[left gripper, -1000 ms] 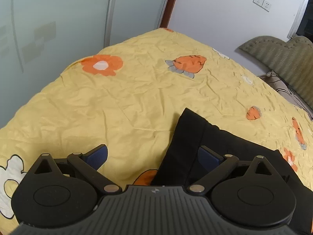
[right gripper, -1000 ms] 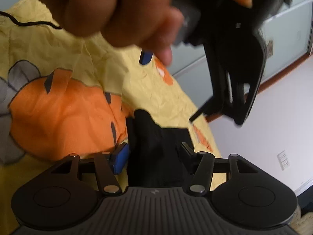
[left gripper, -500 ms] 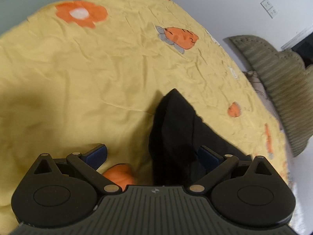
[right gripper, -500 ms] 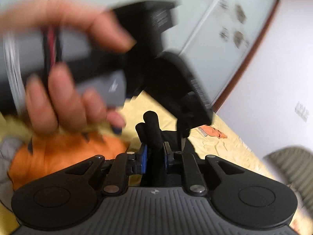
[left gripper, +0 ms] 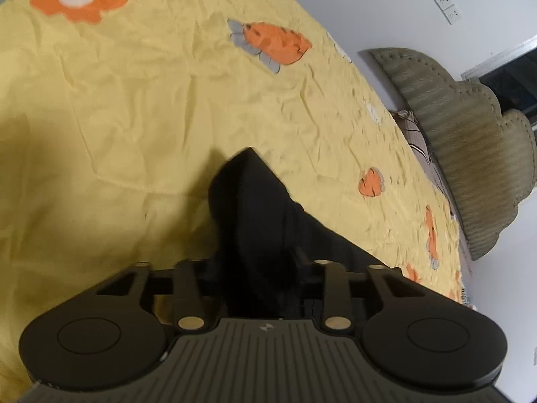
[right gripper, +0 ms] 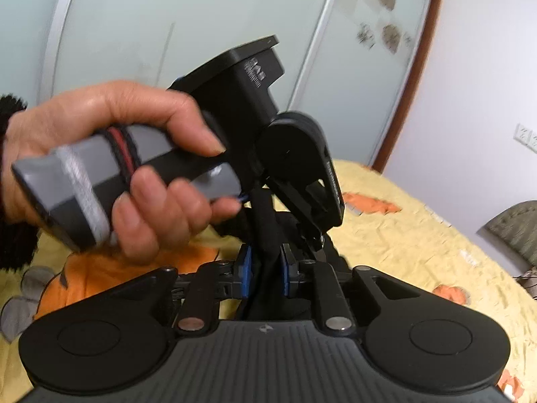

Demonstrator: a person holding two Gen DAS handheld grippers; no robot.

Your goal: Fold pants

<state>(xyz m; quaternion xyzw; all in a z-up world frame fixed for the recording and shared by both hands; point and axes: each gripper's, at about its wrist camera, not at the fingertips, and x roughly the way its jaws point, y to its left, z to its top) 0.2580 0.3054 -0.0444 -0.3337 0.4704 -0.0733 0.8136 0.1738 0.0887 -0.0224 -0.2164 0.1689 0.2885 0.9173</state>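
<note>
The black pants (left gripper: 268,221) lie on the yellow bedspread (left gripper: 134,117), with one bunched edge lifted. My left gripper (left gripper: 258,268) is shut on that black fabric, which fills the gap between its fingers. In the right wrist view my right gripper (right gripper: 265,268) is shut on a raised fold of the pants (right gripper: 265,231), its blue pads (right gripper: 246,268) pressing the cloth. The left gripper's body (right gripper: 268,154) and the hand holding it (right gripper: 117,168) hang just beyond the right one, close above the same fold.
The bedspread has orange flower and carrot prints (left gripper: 278,42). A padded olive headboard (left gripper: 470,134) stands at the right. Frosted sliding doors (right gripper: 167,33) and a white wall with sockets (left gripper: 448,6) lie beyond the bed.
Both grippers closed on the pants: the right one half a second ago, the left one just now. The pants edge has risen off the bed and the two grippers are now close together.
</note>
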